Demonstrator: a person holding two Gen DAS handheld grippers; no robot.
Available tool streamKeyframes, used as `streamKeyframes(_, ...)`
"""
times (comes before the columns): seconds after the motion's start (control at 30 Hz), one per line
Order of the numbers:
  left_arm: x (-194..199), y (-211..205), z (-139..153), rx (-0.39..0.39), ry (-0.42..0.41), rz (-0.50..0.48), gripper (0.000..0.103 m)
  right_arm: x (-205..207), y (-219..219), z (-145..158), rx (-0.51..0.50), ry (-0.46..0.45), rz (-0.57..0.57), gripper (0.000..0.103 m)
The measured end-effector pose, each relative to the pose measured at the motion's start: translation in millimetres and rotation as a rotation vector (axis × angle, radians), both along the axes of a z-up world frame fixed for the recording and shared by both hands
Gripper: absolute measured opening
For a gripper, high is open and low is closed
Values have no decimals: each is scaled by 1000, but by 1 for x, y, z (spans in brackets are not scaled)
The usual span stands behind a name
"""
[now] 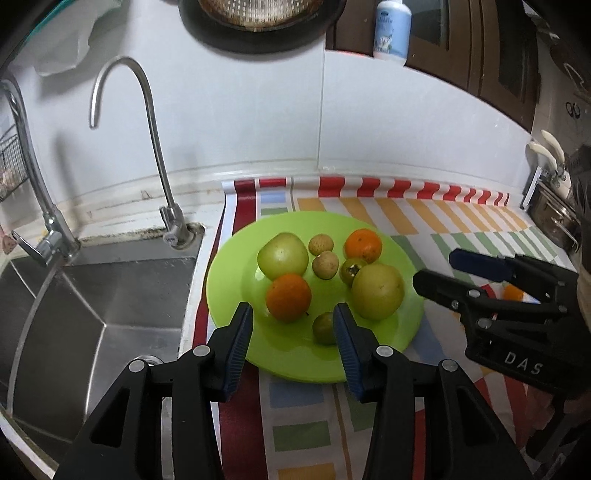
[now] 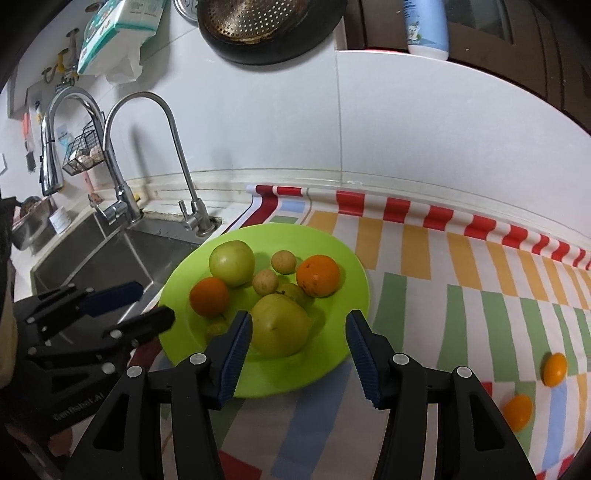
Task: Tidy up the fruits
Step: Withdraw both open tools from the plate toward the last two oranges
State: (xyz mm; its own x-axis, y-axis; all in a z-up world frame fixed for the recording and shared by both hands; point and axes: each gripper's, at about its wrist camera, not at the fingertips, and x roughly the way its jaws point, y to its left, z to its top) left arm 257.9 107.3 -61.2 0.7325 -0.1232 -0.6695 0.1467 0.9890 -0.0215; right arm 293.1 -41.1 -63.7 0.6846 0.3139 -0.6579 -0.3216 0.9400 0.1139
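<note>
A lime-green plate [image 1: 229, 295] [image 2: 354, 295] on the striped cloth holds two large green fruits [image 1: 282, 256] [image 1: 376, 291], two oranges [image 1: 288, 297] [image 1: 362, 243], two small tan fruits [image 1: 325, 264] and two small green ones [image 1: 324, 328]. My left gripper [image 1: 292, 310] [image 2: 154, 302] hovers open over the plate's near edge. Nothing is between its pads, and the small green fruit sits just beside its right finger. My right gripper [image 2: 299, 317] [image 1: 436, 267] is open at the plate's right side. The nearer large green fruit [image 2: 280, 325] lies ahead of its fingers, untouched.
Two small orange fruits [image 2: 554, 369] [image 2: 518, 411] lie on the cloth [image 2: 461, 295] to the right of the plate. A steel sink [image 1: 110, 295] with two taps [image 1: 155, 147] is to the left. A dark pan [image 2: 266, 29] hangs on the white wall above.
</note>
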Motion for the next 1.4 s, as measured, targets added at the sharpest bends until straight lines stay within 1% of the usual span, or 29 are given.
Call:
streamKeyframes(0.17,-14,-3,12,14,-29,-4,46,-17,-6,8,2,-18,-25,54)
streamKeyframes(0.37,-32,-10,25,12,-64,-11,50,-39,-16,20,9,-48,-55,54)
streamKeyframes(0.5,-46,-16,35,17,-100,-15,51,-54,-25,29,12,-71,-66,57)
streamKeyframes(0.57,-53,-21,40,23,-118,-15,51,-60,-28,32,11,-83,-67,57)
streamKeyframes(0.73,-66,-32,49,14,-144,-27,54,-75,-40,41,11,-110,-74,57)
streamKeyframes(0.87,-76,-45,55,8,-180,-35,55,-85,-52,45,13,-123,-83,57)
streamKeyframes(0.93,-80,-51,57,8,-193,-35,58,-89,-58,46,11,-129,-89,57)
streamKeyframes(1.3,-85,-94,55,11,-192,-57,63,-101,-99,48,8,-149,-111,57)
streamKeyframes(1.4,-85,-106,53,10,-184,-63,64,-102,-112,47,8,-145,-121,61)
